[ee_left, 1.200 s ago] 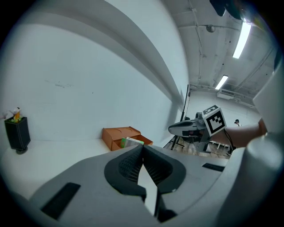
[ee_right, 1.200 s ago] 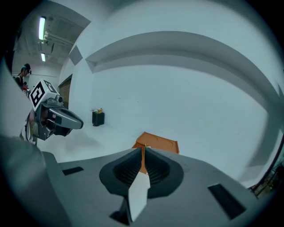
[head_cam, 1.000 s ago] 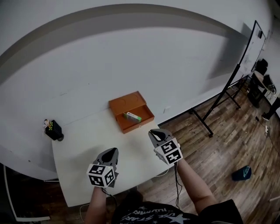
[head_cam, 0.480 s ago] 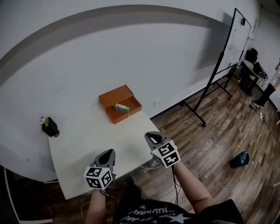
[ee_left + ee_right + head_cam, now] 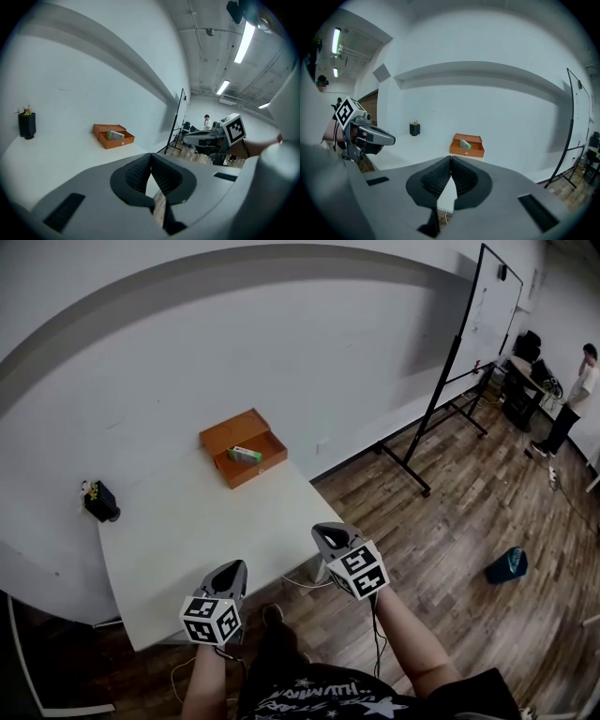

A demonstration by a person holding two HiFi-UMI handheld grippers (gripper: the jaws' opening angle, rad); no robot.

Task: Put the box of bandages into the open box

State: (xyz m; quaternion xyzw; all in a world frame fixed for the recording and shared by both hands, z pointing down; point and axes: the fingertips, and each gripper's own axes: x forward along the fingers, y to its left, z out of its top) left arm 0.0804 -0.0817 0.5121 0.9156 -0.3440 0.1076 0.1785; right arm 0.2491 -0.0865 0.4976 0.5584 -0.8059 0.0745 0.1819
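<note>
An open orange box (image 5: 221, 441) (image 5: 105, 137) (image 5: 473, 149) sits at the far right corner of the white table (image 5: 187, 531). A green and white box of bandages (image 5: 245, 455) (image 5: 115, 135) (image 5: 465, 144) lies inside it. My left gripper (image 5: 233, 571) (image 5: 150, 158) hovers over the table's near edge, jaws shut and empty. Off the table's near right corner, over the floor, my right gripper (image 5: 331, 536) (image 5: 451, 161) is also shut with nothing in it. Both are far from the orange box.
A small black holder (image 5: 99, 502) (image 5: 26, 125) (image 5: 414, 128) stands at the table's far left. A whiteboard stand (image 5: 450, 381) and a person (image 5: 572, 399) are on the wooden floor to the right, with a teal object (image 5: 506, 565) on the floor.
The view has pulled back from the table. Both grippers have moved nearer the table's front edge, farther from the orange box, and stay shut.
</note>
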